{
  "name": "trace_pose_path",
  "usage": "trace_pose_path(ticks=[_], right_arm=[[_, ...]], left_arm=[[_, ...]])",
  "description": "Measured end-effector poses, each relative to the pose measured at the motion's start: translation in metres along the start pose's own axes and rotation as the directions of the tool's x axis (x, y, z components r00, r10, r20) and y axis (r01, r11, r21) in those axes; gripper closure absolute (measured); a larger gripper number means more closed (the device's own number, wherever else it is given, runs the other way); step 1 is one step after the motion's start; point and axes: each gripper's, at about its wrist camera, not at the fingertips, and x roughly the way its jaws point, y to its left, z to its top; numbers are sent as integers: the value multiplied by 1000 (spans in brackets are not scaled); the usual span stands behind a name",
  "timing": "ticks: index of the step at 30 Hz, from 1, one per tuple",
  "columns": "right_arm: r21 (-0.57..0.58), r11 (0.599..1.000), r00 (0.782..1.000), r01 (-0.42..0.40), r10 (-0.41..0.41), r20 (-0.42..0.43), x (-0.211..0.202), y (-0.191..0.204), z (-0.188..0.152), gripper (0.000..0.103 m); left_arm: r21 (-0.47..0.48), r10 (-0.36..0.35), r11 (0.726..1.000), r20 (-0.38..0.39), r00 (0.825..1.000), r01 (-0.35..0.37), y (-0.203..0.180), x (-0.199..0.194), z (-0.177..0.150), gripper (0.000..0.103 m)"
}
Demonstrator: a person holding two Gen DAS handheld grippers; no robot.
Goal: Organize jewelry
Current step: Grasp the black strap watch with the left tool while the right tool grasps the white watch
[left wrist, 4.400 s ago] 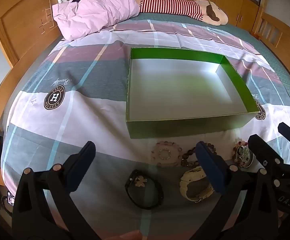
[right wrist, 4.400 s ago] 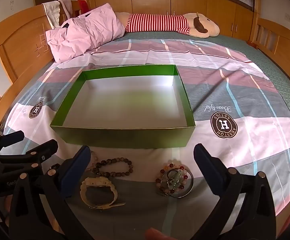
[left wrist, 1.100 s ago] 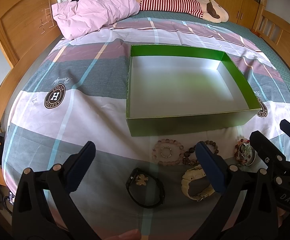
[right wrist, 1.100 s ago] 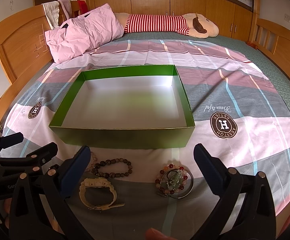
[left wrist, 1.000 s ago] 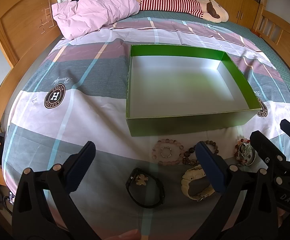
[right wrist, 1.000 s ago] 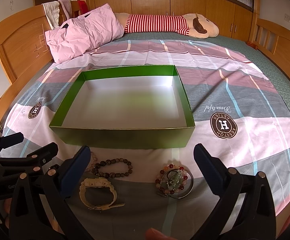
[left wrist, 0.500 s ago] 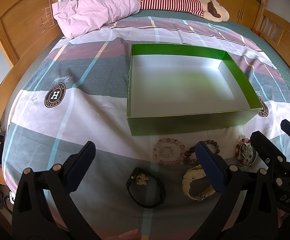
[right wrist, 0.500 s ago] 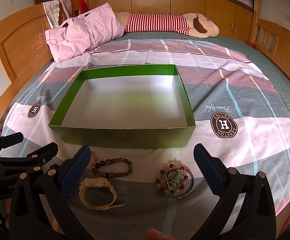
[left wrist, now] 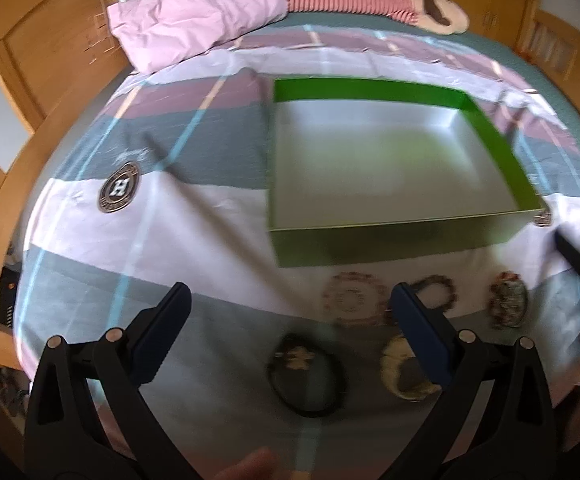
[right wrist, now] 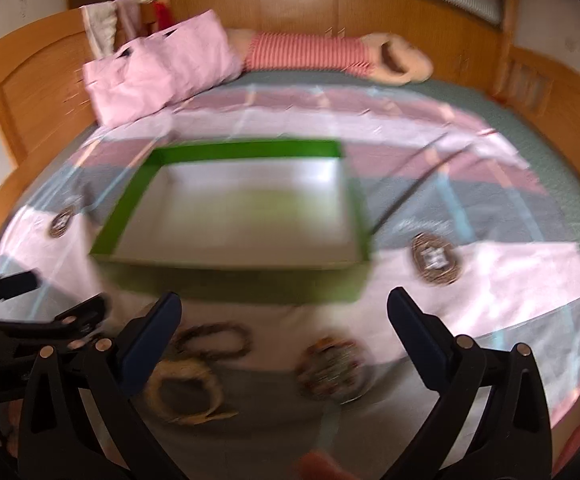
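both views now motion-blurred vs 0.5 s ago, so left hand-held gripper (left wrist: 288,312) and right hand-held gripper (right wrist: 284,314), both open and empty, start moving; jewelry (left wrist: 349,304) unpicked on bed (left wrist: 170,216) near empty green box (left wrist: 393,240).

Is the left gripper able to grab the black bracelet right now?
Probably yes. The left gripper is open, and the black bracelet lies uncovered on the bedspread just ahead, with nothing between them.

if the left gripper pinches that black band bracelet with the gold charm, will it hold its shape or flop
The black band bracelet with the gold charm lies as an open loop on the striped bedsheet, so it probably keeps some shape. It looks thin, so likely light and may sag once pinched. Blur hides its material.
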Motion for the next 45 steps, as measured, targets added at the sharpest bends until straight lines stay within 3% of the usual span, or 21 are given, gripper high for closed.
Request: trace_pose_path(ticks=[2,5,6,8,9,11,13,15,18,21,24,27,33,37,39,40,42,45], right_arm=[[40,997,998,60,-60,-19,4,-21,7,1],[123,992,993,24,-9,-121,19,-44,4,6],[141,990,986,2,21,-164,26,-47,0,18],[144,989,965,-12,49,-256,42,-45,-9,32],[137,990,958,-11,50,-283,47,-41,-13,46],[136,990,938,-20,66,-340,55,-37,-20,60],[183,981,914,-59,127,-384,62,-39,-26,64],[217,971,895,-97,180,-407,66,-38,-30,68],[224,959,874,-173,254,-415,63,-27,-31,68],[171,945,850,-278,325,-415,55,-2,-32,68],[85,942,835,-324,327,-442,53,28,-39,67],[25,939,822,-344,314,-474,55,48,-47,67],[-14,948,819,-317,266,-509,64,61,-56,67],[-26,953,822,-302,246,-513,72,62,-53,69],[-14,949,821,-316,265,-506,75,66,-57,89],[6,944,815,-329,287,-504,75,66,-56,92],[8,945,822,-327,289,-491,77,70,-56,94],[-22,956,857,-293,252,-450,74,69,-51,95]], left_arm=[[-19,7,1000,-28,1000,-7,7,6,1,2],[-50,-17,999,-72,997,13,20,14,1,3],[-59,-17,998,-76,997,12,23,14,1,4],[-72,-14,997,-79,997,8,28,15,0,7],[-77,-18,997,-83,996,11,30,16,0,13],[-87,-43,996,-111,993,33,31,20,0,28],[-111,-81,992,-150,985,65,34,27,-1,49],[-133,-105,988,-183,977,82,38,34,-4,59],[-165,-133,981,-215,967,98,45,41,-5,59],[-165,-137,981,-227,964,100,47,43,-6,48],[-152,-141,983,-238,961,106,46,44,-6,49],[-151,-182,978,-262,948,146,44,46,-9,56],[-109,-214,976,-330,919,188,31,55,-18,57],[-120,-231,972,-369,900,201,29,65,-21,76],[-133,-241,969,-371,897,206,32,68,-22,78],[-153,-262,963,-363,894,220,34,68,-22,82],[-177,-287,955,-347,893,239,39,68,-20,87],[-219,-320,940,-305,897,260,46,68,-16,92]])
